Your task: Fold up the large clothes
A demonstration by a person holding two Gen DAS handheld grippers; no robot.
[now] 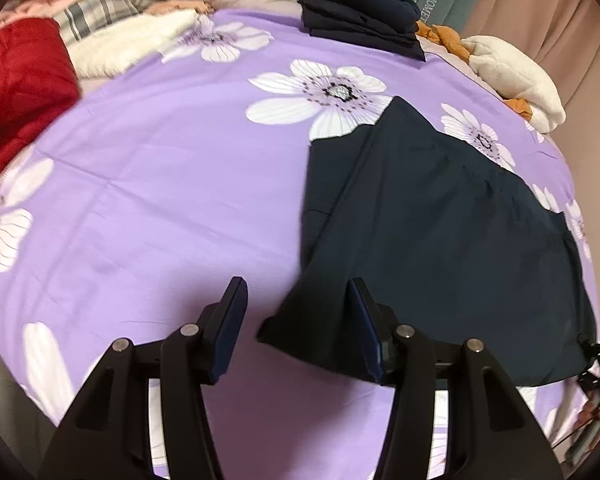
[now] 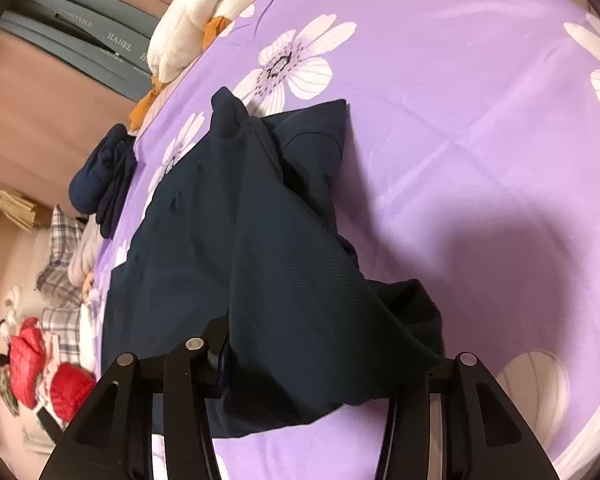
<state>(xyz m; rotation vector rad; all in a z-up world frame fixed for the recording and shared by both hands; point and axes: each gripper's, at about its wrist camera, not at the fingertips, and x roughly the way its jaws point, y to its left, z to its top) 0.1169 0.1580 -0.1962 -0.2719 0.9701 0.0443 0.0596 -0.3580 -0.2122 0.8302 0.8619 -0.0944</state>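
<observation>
A dark navy garment (image 1: 440, 216) lies spread on the purple flowered sheet (image 1: 160, 184), its near corner reaching between the fingers of the left gripper (image 1: 298, 320). Those jaws stand apart; the cloth touches the right-hand pad only, and the left-hand pad is clear of it. In the right wrist view the garment (image 2: 260, 260) drapes over the right gripper (image 2: 320, 368), hiding its fingertips, so its grip cannot be told. A folded navy stack (image 1: 360, 12) sits at the far edge, near a white plush toy (image 1: 516, 76) and a red jacket (image 1: 20, 92).
</observation>
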